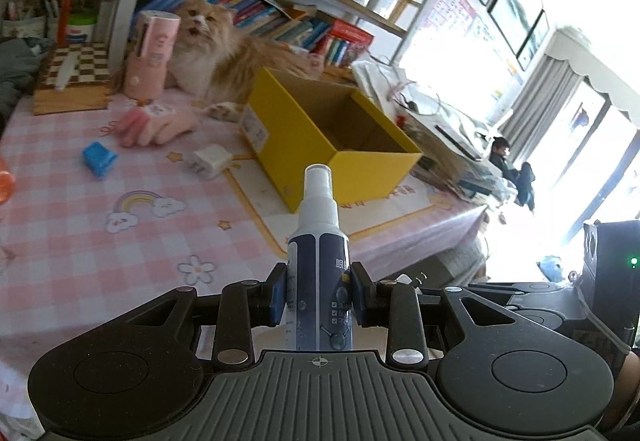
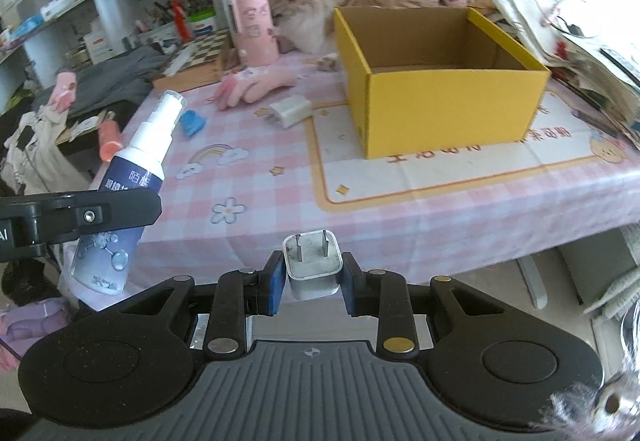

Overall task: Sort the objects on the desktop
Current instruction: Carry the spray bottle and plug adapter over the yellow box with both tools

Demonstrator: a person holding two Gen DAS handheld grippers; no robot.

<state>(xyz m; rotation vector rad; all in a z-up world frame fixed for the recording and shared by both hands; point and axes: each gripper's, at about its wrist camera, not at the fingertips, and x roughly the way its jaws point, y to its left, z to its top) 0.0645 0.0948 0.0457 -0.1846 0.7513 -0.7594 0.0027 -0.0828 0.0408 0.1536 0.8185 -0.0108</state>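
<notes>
Two grippers loaded off table's near edge: left gripper (image 1: 319,299) clamped on spray bottle (image 1: 319,265) with unreadable Chinese label, right gripper (image 2: 311,283) pinching white plug (image 2: 312,267); farther in, second plug (image 2: 289,110), blue clip (image 2: 192,122), yellow box (image 2: 440,109), cat (image 2: 308,11) at far edge

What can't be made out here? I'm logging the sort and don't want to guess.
- Box floor: near wall hides most of it in the right wrist view; the left wrist view shows only part.
- Spray bottle label: blue pads cover its sides in the left view; the left gripper's finger crosses it in the right view.
- Orange object: cut off by the left view's edge.
- Charger base: hidden between the pads.
</notes>
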